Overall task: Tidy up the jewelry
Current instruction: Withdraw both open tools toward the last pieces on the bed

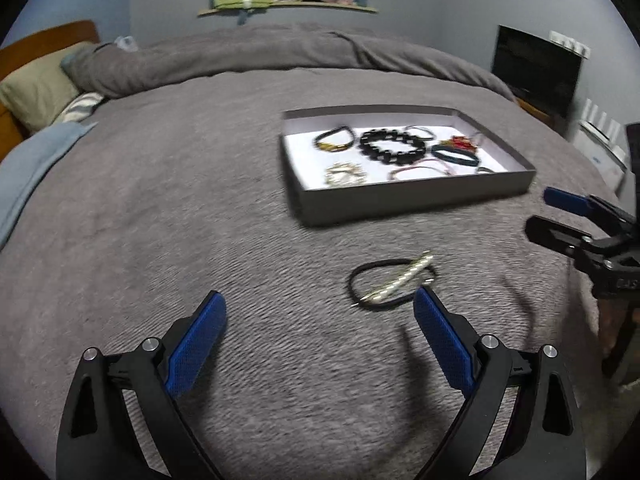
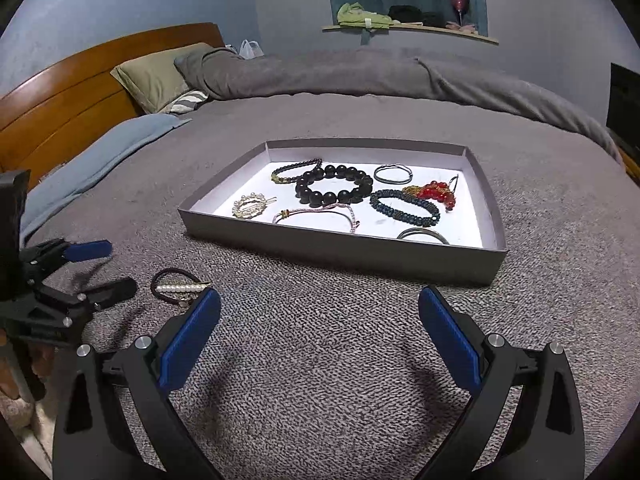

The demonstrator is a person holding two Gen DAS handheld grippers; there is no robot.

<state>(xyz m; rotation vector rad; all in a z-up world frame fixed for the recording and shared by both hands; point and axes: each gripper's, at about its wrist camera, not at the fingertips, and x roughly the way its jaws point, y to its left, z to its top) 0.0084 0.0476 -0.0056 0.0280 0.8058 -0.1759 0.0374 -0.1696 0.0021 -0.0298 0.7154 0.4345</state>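
Note:
A grey shallow box [image 2: 340, 246] [image 1: 416, 200] with a white floor lies on the bed. It holds several bracelets, among them a black bead bracelet [image 2: 334, 190] [image 1: 392, 146], a blue bead bracelet [image 2: 404, 208] and a pearl ring clip [image 2: 250, 205]. A black hair tie with a pearl clip [image 1: 390, 282] [image 2: 180, 288] lies loose on the blanket in front of the box. My left gripper [image 1: 320, 320] is open and empty, just short of the hair tie; it also shows in the right wrist view [image 2: 104, 268]. My right gripper [image 2: 320, 316] is open and empty before the box; it also shows in the left wrist view [image 1: 540, 214].
A grey blanket [image 2: 320, 360] covers the bed. Pillows [image 2: 160, 76] and a wooden headboard [image 2: 68, 96] are at the far left. A wall shelf [image 2: 408, 28] with clothes and a glass is behind. A dark screen [image 1: 536, 68] stands at the right.

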